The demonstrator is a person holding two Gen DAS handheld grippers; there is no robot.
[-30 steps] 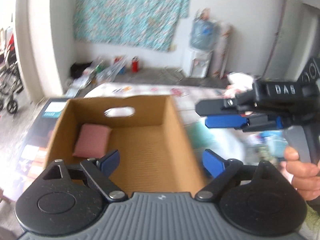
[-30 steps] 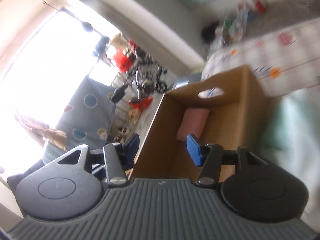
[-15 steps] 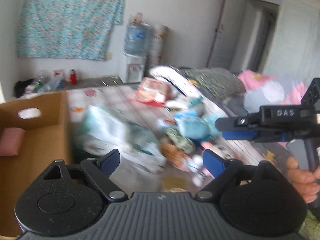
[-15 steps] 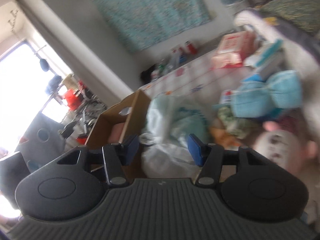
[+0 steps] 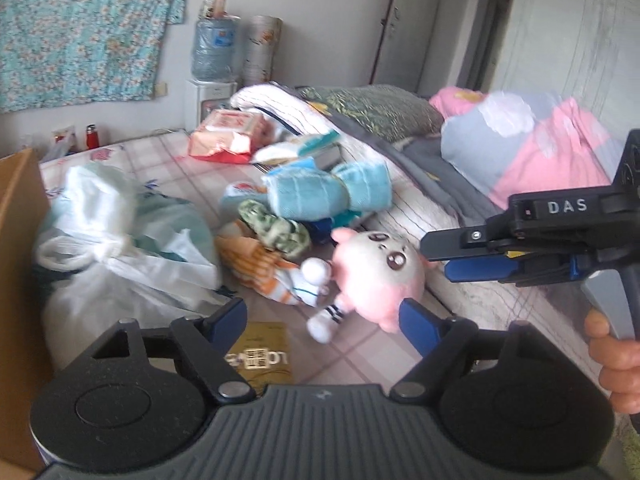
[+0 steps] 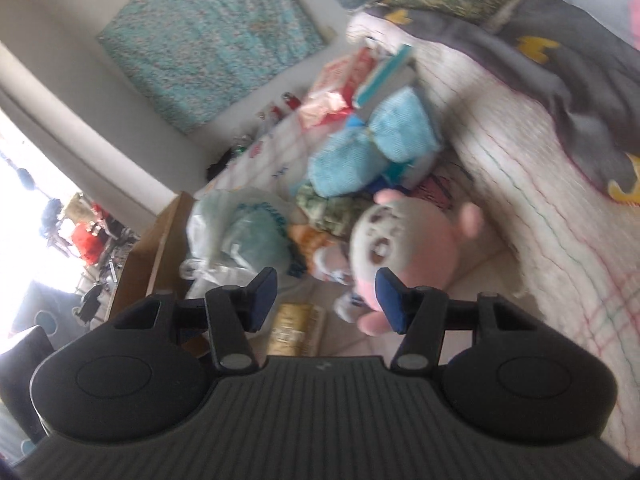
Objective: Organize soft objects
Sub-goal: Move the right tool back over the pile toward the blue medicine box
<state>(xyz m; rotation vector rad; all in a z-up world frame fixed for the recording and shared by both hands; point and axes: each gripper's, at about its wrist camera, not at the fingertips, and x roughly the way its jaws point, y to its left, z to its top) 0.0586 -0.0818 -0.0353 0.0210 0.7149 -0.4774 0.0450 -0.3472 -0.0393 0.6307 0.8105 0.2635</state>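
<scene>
A pink-and-white plush toy (image 5: 380, 272) (image 6: 404, 248) lies on the bed at the front of a pile of soft things. Behind it are rolled light-blue towels (image 5: 328, 188) (image 6: 372, 148), a camouflage cloth (image 5: 276, 228) and an orange striped cloth (image 5: 252, 260). My left gripper (image 5: 322, 320) hovers just short of the plush, its jaws closing with nothing pressed between them. My right gripper (image 6: 326, 300) (image 5: 436, 258) is about half open and empty, with the plush close ahead of its right finger. The cardboard box (image 5: 20, 240) (image 6: 156, 240) stands at the left.
A full white plastic bag (image 5: 120, 240) (image 6: 240, 232) sits between the box and the pile. A gold card (image 5: 264, 356) lies on the sheet under the left gripper. A red-and-white packet (image 5: 228, 132) and folded quilts (image 5: 520, 152) lie further back and to the right.
Both views have swung from the cardboard box with its pink cushion to the pile of soft things on the right and come lower. The left jaws have narrowed a little.
</scene>
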